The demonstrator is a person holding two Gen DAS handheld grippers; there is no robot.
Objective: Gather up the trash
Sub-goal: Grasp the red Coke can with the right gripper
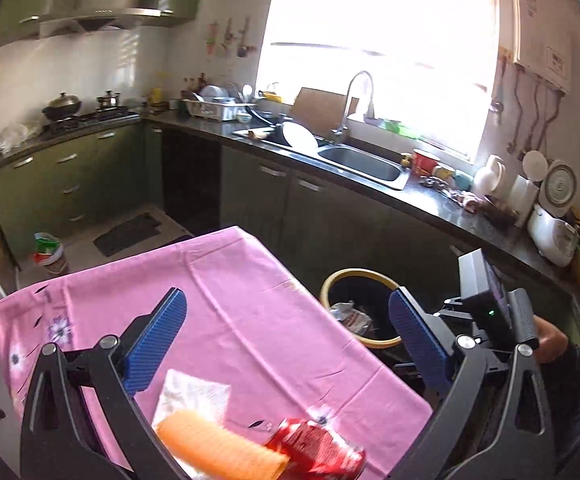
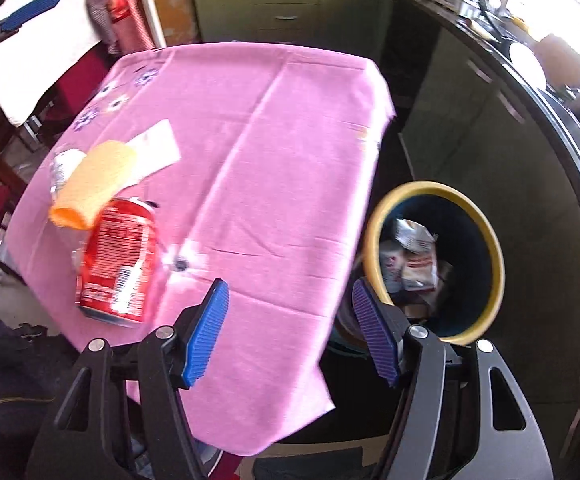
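While the red soda can (image 2: 118, 258) lies on its side near the counter's (image 2: 274, 148) near-left corner, three more items of trash stay uncollected around it.

Item 1: red soda can, dented, label up, on the pink cloth.
Item 2: orange ribbed roll (image 2: 94, 182), leaning over the can's top end.
Item 3: white paper napkin (image 2: 158, 148), flat, just beyond the roll.
Item 4: clear crumpled plastic (image 2: 60, 168), at the left edge, partly under the roll.

Receptacle: yellow-rimmed bin (image 2: 435, 264) on the floor off the counter's right edge, wrappers already inside.

Left claw (image 1: 288, 340): spread wide, nothing between the pads.
Right claw (image 2: 290, 330): partly open, empty, over the counter's right edge.

Handling advice: take the roll first, since it overlies the can; grip the can across its body, not its slippery ends.
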